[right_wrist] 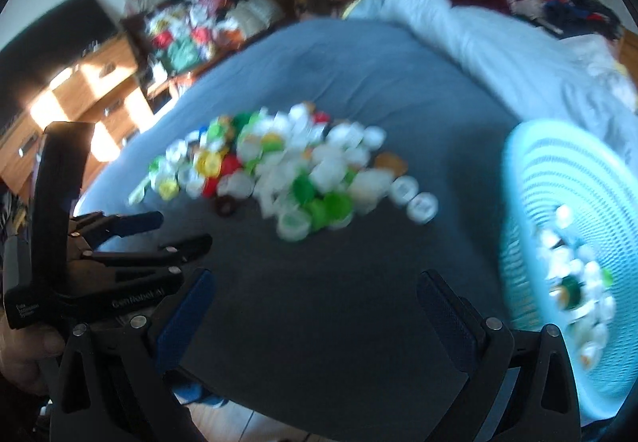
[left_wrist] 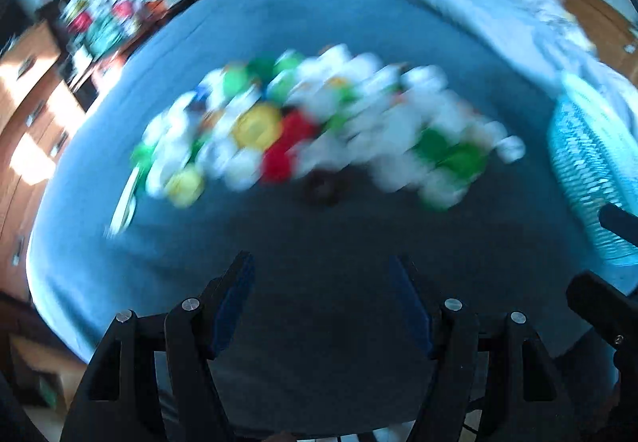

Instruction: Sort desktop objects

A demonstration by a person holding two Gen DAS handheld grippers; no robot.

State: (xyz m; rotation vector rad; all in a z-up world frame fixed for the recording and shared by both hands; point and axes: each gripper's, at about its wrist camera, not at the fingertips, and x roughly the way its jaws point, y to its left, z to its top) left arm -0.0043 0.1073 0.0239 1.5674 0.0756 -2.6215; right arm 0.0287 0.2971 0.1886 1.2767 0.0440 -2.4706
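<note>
A blurred pile of bottle caps (left_wrist: 319,123) in white, green, yellow and red lies on a blue-grey bed sheet (left_wrist: 319,302). A dark ring (left_wrist: 321,184) sits at the pile's near edge. My left gripper (left_wrist: 322,258) hovers open above bare sheet short of the pile, holding nothing. The right wrist view shows the same caps (right_wrist: 279,170), the ring (right_wrist: 227,204) and a light blue mesh basket (right_wrist: 566,234) with several caps inside. My right gripper (right_wrist: 317,276) is open and empty, left of the basket. The left gripper (right_wrist: 179,229) appears at its left, jaws apart.
The basket (left_wrist: 590,170) stands at the sheet's right edge. A rolled pale duvet (right_wrist: 478,31) lies behind the pile. Wooden drawers (right_wrist: 79,83) and a cluttered shelf (right_wrist: 187,31) stand left of the bed. A hand (right_wrist: 20,354) grips the left tool.
</note>
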